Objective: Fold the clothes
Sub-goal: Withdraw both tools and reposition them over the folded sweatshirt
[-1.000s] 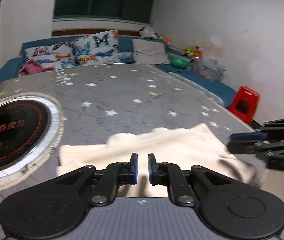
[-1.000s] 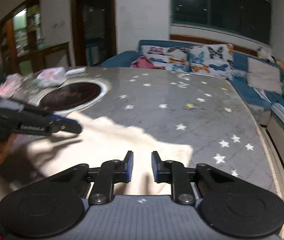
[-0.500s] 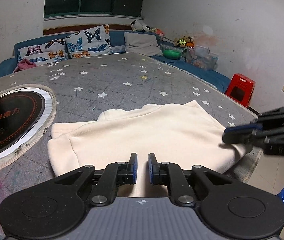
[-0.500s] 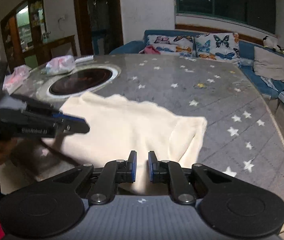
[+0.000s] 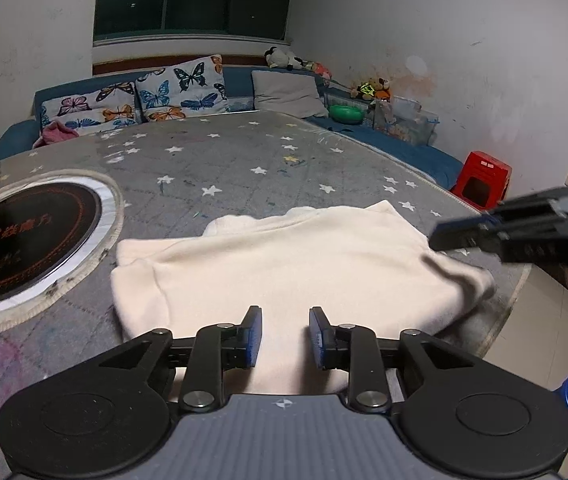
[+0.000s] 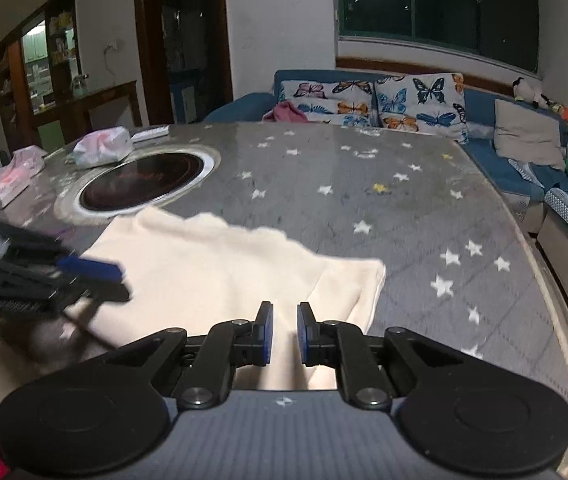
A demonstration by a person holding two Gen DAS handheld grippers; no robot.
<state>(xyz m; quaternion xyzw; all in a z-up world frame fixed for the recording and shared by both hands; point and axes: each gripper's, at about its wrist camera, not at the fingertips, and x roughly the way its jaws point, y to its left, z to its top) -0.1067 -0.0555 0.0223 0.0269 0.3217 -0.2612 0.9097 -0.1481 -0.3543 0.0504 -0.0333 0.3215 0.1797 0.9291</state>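
Observation:
A cream garment (image 5: 291, 264) lies spread at the near edge of the grey star-patterned table (image 5: 244, 160); it also shows in the right wrist view (image 6: 220, 264). My left gripper (image 5: 282, 334) is open and empty just above the garment's near hem. My right gripper (image 6: 282, 330) has its jaws a small gap apart, with nothing between them, above the garment's near right part. Each gripper shows in the other's view, the right one (image 5: 523, 228) over the garment's right end, the left one (image 6: 44, 276) over its left end.
A round black induction cooktop (image 5: 24, 236) is set into the table left of the garment. Tissue packs and a bag (image 6: 100, 148) lie at the table's far left. A blue sofa with butterfly pillows (image 5: 172, 92) stands behind. A red stool (image 5: 481, 178) stands on the right.
The left gripper's jaws have opened wider. The right gripper's jaws have opened slightly. The garment now lies flat and further spread on the table.

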